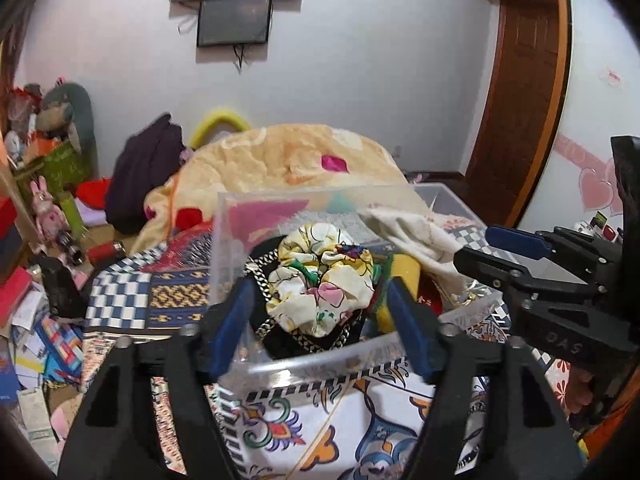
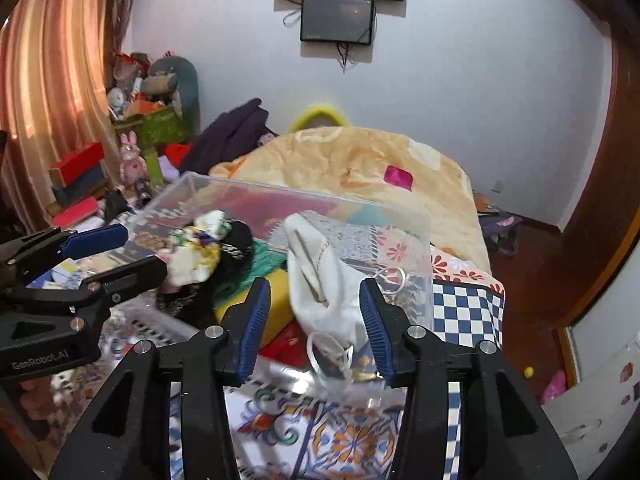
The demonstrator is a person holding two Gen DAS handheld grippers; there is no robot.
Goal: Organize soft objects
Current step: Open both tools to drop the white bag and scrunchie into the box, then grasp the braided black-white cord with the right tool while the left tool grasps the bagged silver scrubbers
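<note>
L gripper [image 1: 320, 304] over near edge of clear plastic bin [image 1: 224, 240], jaws wide, nothing held. Floral scrunchie [image 1: 320, 280] sits in the bin between the blue pads [image 1: 234, 320], not touching them; lies on black fabric w/ chain [image 1: 260, 276], yellow sponge [image 1: 404, 280] just beside it on the right. R gripper [image 2: 316, 320] also over the bin, jaws wide, empty; white cloth [image 2: 320, 276] lies in the bin between its pads, contact can't tell. Clear rings [image 2: 328, 354] near the cloth at the bin's near wall. Bin rests on patterned bed cover [image 2: 344, 440]; orange blanket [image 2: 360, 160] heaped behind it.
</note>
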